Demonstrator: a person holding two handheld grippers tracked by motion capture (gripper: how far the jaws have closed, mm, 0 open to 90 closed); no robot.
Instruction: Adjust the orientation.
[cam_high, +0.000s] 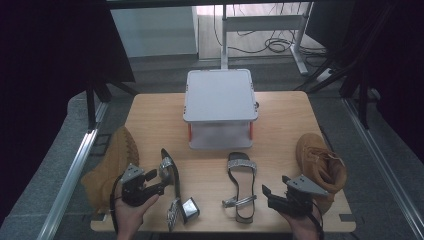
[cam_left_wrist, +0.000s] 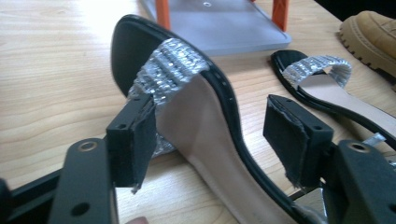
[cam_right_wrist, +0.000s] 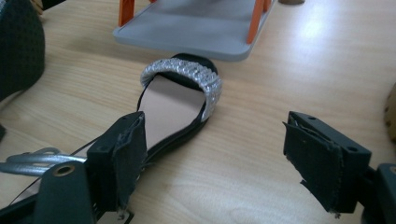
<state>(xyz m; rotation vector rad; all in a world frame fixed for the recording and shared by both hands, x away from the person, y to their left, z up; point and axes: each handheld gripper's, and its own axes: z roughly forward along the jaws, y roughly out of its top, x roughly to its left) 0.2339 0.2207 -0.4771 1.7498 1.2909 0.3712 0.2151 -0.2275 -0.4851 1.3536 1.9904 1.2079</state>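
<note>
Two black sandals with glittery silver toe straps lie on the wooden table (cam_high: 280, 120). The left sandal (cam_high: 170, 175) rests tilted on its side with its block heel (cam_high: 190, 210) toward the front edge. My left gripper (cam_high: 157, 182) is open, and this sandal (cam_left_wrist: 201, 116) runs between its jaws, the left pad (cam_left_wrist: 140, 140) against the silver strap. The right sandal (cam_high: 241, 187) lies flat on its sole. My right gripper (cam_high: 274, 186) stands open just to its right, and the sandal (cam_right_wrist: 177, 102) sits ahead of the left jaw with nothing between the jaws (cam_right_wrist: 224, 158).
A grey two-tier stand (cam_high: 220, 95) with orange posts sits at the table's middle back. One tan boot (cam_high: 112, 162) lies at the left edge and another tan boot (cam_high: 320, 165) at the right edge, close behind my right hand.
</note>
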